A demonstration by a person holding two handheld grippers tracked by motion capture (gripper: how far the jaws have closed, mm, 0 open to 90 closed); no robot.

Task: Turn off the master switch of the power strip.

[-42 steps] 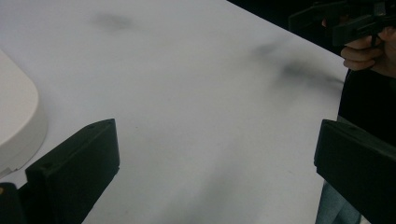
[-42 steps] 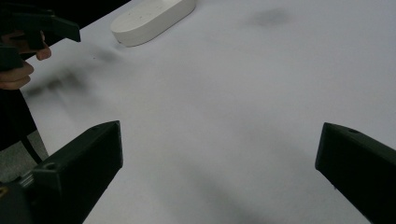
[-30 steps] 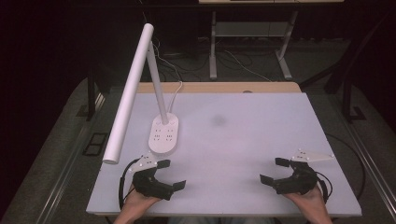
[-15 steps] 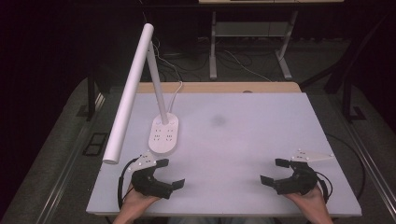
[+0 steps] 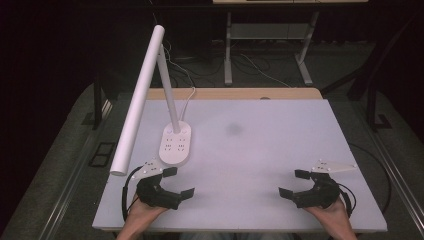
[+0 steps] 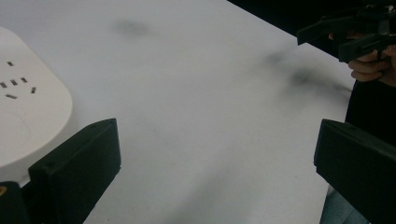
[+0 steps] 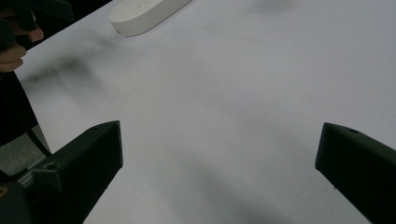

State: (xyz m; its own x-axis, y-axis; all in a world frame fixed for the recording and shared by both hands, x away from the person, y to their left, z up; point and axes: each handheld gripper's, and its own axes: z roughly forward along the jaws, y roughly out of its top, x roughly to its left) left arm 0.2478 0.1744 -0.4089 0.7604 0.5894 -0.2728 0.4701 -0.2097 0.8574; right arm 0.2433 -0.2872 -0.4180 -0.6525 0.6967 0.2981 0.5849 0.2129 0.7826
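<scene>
1. Set against the high views from a second and half a second ago, almost nothing has changed: both hands rest at the near edge of the table (image 5: 260, 150) as before, and the lamp (image 5: 175, 145) has not moved.

2. The left gripper (image 5: 174, 182) sits at the near left corner with its jaws spread wide and nothing between them. In the left gripper view the lamp's white base (image 6: 28, 107) lies just beside the left-hand jaw, apart from it.

3. The right gripper (image 5: 295, 183) sits at the near right corner, jaws likewise wide apart and empty, well away from the lamp, whose base (image 7: 144, 14) shows far off in the right gripper view.

4. This stillness suggests the work has not begun. The lamp, the thing nearest the left gripper, is untouched, so a first reach is probably yet to come.

5. The lamp stands at the left of the table, its stem rising from the oval base and its long white tube (image 5: 137, 100) slanting down past the left edge.

6. The tabletop is pale and matt, with a faint dark smudge (image 5: 233, 129) near its middle and a wooden strip along the far edge.

7. The room beyond is dark, with a grey floor, cables and the legs of another table (image 5: 270, 45) behind.
</scene>
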